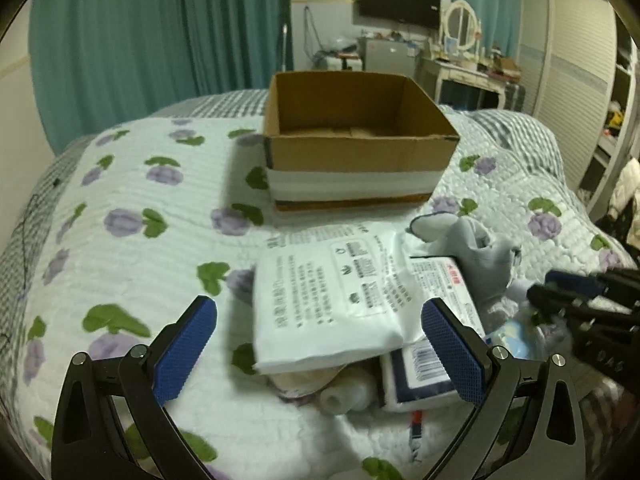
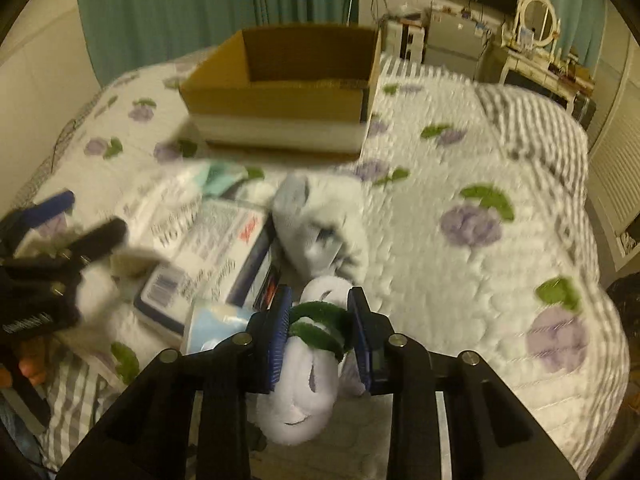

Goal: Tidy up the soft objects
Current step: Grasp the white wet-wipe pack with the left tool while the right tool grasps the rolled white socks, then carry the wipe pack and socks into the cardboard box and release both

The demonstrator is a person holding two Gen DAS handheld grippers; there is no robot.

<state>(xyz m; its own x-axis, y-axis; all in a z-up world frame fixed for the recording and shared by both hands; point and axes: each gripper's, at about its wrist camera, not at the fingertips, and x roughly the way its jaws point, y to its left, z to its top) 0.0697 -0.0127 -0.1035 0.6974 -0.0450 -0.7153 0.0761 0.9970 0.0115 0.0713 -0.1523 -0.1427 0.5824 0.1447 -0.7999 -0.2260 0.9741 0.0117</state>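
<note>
An open cardboard box point(image 1: 352, 136) stands on the bed, also in the right wrist view point(image 2: 280, 96). In front of it lies a pile of soft things: a white tissue pack point(image 1: 332, 300), a navy-and-white pack point(image 1: 416, 376), a grey plush point(image 1: 476, 252) and a rolled white item point(image 1: 348, 394). My left gripper point(image 1: 320, 344) is open and empty, its fingers either side of the tissue pack's near end. My right gripper point(image 2: 320, 332) is shut on a pale purple plush with a green leafy top point(image 2: 308, 372). The grey plush point(image 2: 320, 224) lies just beyond it.
The bed has a white quilt with purple flowers point(image 1: 120, 220) and a grey striped cover point(image 2: 532, 120) at the right. Teal curtains point(image 1: 160, 40), a dressing table with a mirror point(image 1: 464, 40), a wall screen and a wardrobe stand behind.
</note>
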